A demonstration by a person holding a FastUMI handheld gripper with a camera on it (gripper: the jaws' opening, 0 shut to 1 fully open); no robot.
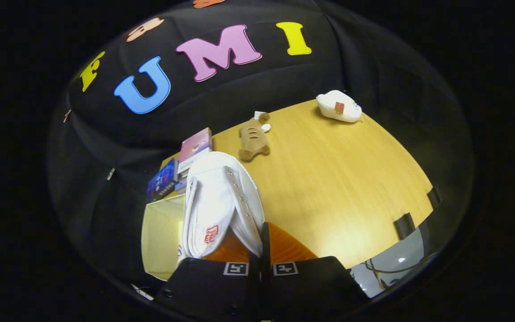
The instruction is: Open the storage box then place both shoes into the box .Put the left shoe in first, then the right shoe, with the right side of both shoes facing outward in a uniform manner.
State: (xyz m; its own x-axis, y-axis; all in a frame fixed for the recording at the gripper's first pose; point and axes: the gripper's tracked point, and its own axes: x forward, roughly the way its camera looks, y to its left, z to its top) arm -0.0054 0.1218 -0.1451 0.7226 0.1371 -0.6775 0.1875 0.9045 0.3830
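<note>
Gripper view shows me a white mesh shoe (221,201) with a red logo on its tongue; the writing is too small for me to read. Beyond the shoe, on the yellow wooden counter (338,188), I see a stack of colourful books (186,165), a brown plush toy (254,138) and, far back, a white plush toy (339,106) with a small orange tag. Left of the shoe stands the pale yellow storage box (161,232). An orange ribbed surface (284,248) lies under the shoe. My gripper (259,268) has its two fingers almost together, clenched on the shoe's edge, and the shoe rises upright just ahead of them.
</note>
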